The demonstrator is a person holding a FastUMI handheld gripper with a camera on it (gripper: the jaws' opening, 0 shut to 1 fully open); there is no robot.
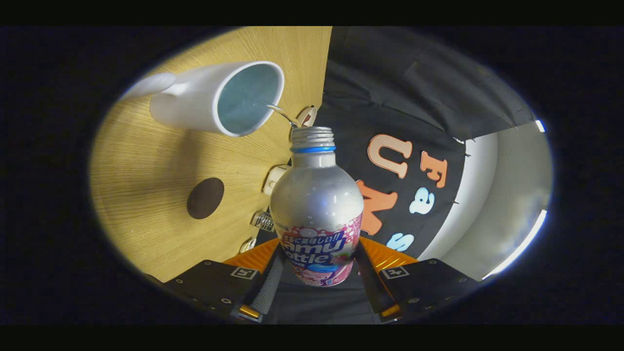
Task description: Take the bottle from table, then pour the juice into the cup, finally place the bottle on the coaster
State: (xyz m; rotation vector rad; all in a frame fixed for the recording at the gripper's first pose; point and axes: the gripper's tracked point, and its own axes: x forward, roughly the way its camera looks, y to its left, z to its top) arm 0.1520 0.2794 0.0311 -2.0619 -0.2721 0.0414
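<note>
**Bottle tipped at the cup, stream running**

My hand-held gripper (319,285) is clamped on the bottle (317,214); I see a finger pressed against each side of its labelled lower body, so the grip is narrow and holding. The bottle is uncapped, silver above the label, with a blue ring under the threaded neck. Its mouth points away from the fingers toward the cup (219,97).

From the mouth a thin stream (280,112) arcs over to the cup's rim. The cup is white with a pale interior, its handle on the far side from the bottle, and it stands on the surface (146,161) beyond the fingers. I cannot tell how much liquid is inside it.

The surface is light wood grain. A dark round coaster (205,198) lies on it, nearer the fingers than the cup and well apart from it. Along the surface's edge, just beside the bottle, sit a few small pale fittings (274,179) that I cannot identify.

Past that edge hangs the booth's black cloth wall (390,83), creased in folds. Beyond the cloth I see a pale wall (507,195) with a bright light strip (516,251).
</note>
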